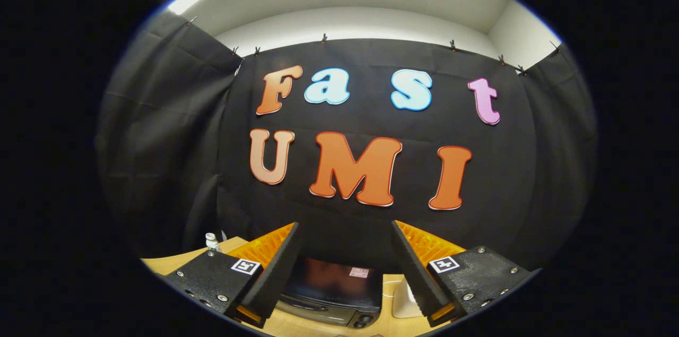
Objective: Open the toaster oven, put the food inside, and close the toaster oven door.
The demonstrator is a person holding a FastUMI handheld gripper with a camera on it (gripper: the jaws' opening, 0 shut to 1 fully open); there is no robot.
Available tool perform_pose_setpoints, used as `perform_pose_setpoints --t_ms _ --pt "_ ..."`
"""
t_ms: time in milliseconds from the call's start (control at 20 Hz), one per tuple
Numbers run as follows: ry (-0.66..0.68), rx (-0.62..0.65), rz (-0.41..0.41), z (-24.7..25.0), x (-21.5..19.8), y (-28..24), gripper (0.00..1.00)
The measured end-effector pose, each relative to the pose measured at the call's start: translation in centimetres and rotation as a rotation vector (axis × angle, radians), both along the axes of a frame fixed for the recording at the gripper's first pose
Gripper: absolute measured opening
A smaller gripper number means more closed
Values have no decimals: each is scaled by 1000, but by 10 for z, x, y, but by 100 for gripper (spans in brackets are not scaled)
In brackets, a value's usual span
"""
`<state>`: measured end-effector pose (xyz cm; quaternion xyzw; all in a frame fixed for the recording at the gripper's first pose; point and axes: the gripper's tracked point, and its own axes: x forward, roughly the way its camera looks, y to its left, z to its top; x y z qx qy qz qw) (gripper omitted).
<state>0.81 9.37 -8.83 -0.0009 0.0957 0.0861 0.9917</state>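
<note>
Tongs [347,231] spread wide and empty, toaster oven [331,292] low between them on the desk [170,261]; small bottle [212,241] at lower left

we see the toaster oven [331,292] on the table [170,261], and we use it as our landmark. it sits low down between the two fingers of the gripper [345,231], a bit beyond their tips. the fingers are spread wide apart and touch nothing. one finger is to the left of the toaster oven and one is to the right. a small bottle [212,242] stands on the table, well off to the left of the toaster oven and behind it. something flat [404,300] lies on the table just to the right of the toaster oven; we cannot tell what it is. the booth wall [371,231] hangs behind the toaster oven.
</note>
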Motion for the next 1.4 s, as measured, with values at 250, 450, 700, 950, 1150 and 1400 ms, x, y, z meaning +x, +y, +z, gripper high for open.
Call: perform_pose_setpoints --t_ms 250,450,700,950,1150,1400 --pt "163 -28 56 -75 -2 36 100" --pt "266 -19 71 -128 1 56 99" --pt "404 -18 57 -191 1 70 99" --pt "511 35 4 -230 1 76 98" --pt "501 42 -48 -245 5 81 97" --pt "448 29 -103 -248 -9 80 91"
